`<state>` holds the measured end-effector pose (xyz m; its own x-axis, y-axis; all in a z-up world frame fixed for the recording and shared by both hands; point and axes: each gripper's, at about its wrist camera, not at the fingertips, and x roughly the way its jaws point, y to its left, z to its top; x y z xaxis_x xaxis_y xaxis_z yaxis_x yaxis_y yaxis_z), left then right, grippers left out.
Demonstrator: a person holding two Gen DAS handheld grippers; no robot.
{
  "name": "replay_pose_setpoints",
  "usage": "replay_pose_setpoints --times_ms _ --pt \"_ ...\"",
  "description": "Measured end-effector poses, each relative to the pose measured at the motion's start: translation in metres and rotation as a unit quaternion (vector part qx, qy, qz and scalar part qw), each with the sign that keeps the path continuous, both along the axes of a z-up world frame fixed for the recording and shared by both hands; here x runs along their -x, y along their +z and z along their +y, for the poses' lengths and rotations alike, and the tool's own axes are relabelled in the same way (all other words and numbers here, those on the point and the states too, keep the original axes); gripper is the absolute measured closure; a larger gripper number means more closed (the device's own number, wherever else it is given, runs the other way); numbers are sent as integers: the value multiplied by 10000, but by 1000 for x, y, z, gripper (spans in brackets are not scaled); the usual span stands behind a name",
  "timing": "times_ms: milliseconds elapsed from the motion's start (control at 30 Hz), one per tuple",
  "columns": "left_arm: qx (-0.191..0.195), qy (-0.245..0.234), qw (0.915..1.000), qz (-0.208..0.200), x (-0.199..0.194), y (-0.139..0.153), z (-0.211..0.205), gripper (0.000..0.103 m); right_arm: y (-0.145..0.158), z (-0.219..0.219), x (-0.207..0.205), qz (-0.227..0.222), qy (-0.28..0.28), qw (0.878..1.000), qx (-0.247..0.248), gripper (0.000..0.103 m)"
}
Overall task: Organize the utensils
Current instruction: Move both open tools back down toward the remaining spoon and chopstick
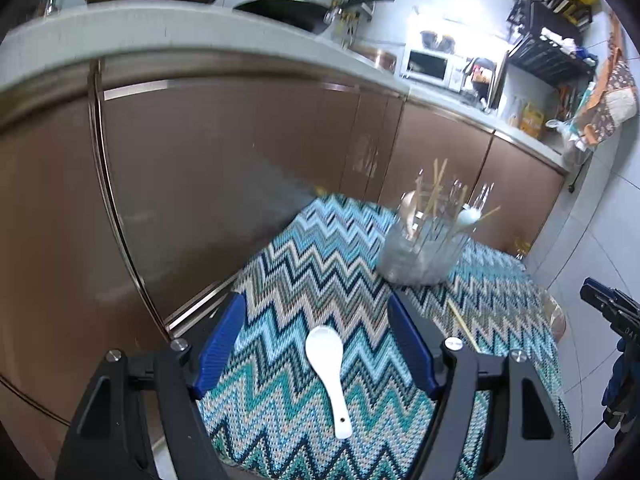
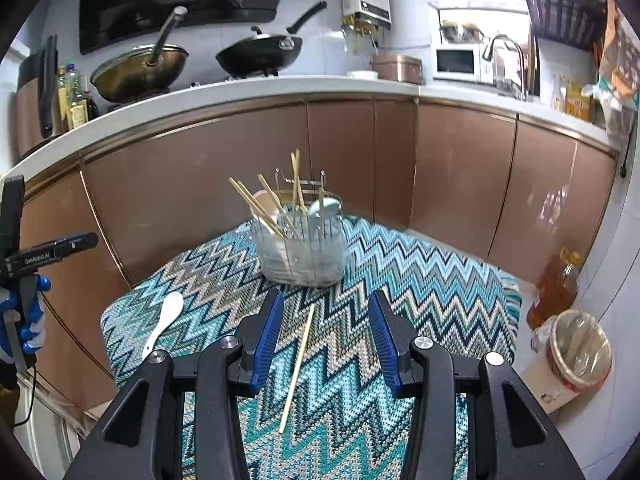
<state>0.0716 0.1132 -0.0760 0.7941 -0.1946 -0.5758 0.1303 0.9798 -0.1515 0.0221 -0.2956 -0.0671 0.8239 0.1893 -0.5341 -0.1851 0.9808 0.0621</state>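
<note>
1. Our left gripper hangs over the white ceramic soup spoon. Its blue-padded jaws stand wide apart, one on each side of the spoon, and grasp nothing. We judge this a line-up for a pick.
2. Our right gripper brackets the single pale bamboo chopstick the same way. Its jaws are set narrower but released, with the pads clear of the stick.
3. Both loose pieces lie flat on the teal, blue and beige zigzag-knit cloth covering the low table. The spoon is bowl-up with its handle toward us; the chopstick runs lengthwise toward the holder.
4. The clear wire-framed utensil holder stands upright at the cloth's far side, well apart from both pieces. It holds several chopsticks, a wooden spoon and a pale blue spoon, leaning every way.
5. Two items left out; we reckon the sorting is nearly done.
6. The spoon looks glossy, and may slip under the pads.
</note>
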Motion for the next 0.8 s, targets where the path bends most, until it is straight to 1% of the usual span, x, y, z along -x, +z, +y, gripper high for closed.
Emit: replay_pose_setpoints --times_ms 67,233,467,633,800 --pt "12 23 9999 149 -4 -10 2 31 -7 -3 -5 100 -8 9999 -40 59" --pt "-101 66 9987 503 -12 -35 3 31 -23 -5 -14 306 -2 9995 -119 59" --pt "-56 93 9956 929 -20 -66 7 31 -45 -9 -26 590 1 9981 -200 59" --pt "9 164 9932 1150 -24 -83 13 31 -58 -15 -35 777 -21 9967 -221 59" --pt "-59 203 9918 1260 -27 -95 15 31 -70 -19 -42 937 -35 9953 -251 59"
